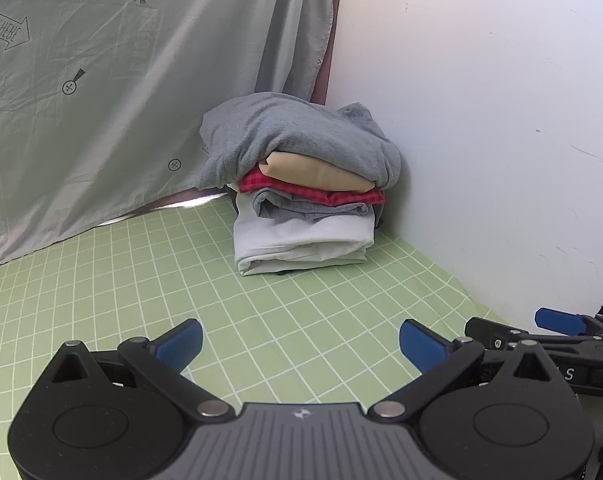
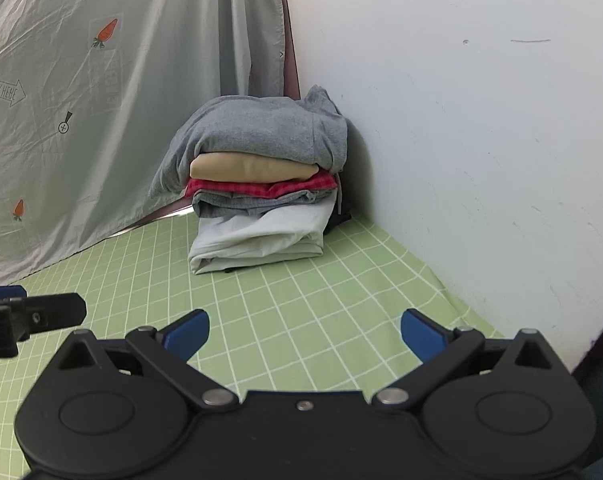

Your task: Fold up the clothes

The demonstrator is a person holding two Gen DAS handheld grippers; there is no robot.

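A stack of folded clothes stands in the far corner on the green checked cloth. A grey garment lies on top, over a beige one, a red checked one, a dark grey one and a white one. The stack also shows in the right wrist view. My left gripper is open and empty, well short of the stack. My right gripper is open and empty too. The right gripper shows at the left view's right edge; the left gripper shows at the right view's left edge.
A white wall closes the right side. A grey sheet with carrot prints hangs along the back left. The green checked cloth covers the surface between the grippers and the stack.
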